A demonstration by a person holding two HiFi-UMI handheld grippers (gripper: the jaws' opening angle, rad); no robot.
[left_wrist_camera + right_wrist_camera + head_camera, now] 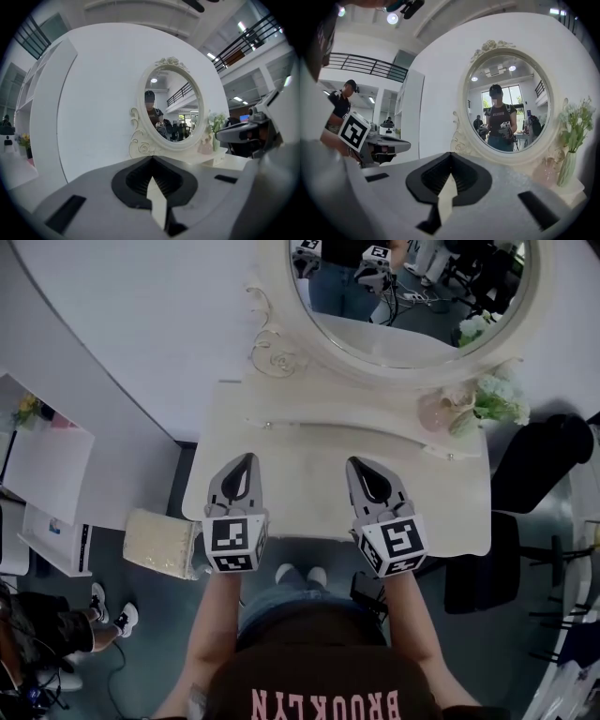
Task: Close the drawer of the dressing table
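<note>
The cream dressing table [309, 442] stands against a white wall, with its oval mirror [412, 296] at the back. Its front face lies under the top's front edge, so no drawer shows in any view. My left gripper [246, 460] hovers over the left half of the top, shut on nothing. My right gripper [361, 465] hovers beside it over the middle, also shut and empty. In the left gripper view the closed jaws [151, 159] point at the mirror [171, 108]. The right gripper [451, 154] faces the mirror [511, 103] too.
A pink vase with pale flowers [436, 413] stands at the table's back right. A black chair [553, 474] is to the right. A white shelf unit [47, 484] and a cream box on the floor [159, 542] are to the left. The person's feet [300, 573] are by the table front.
</note>
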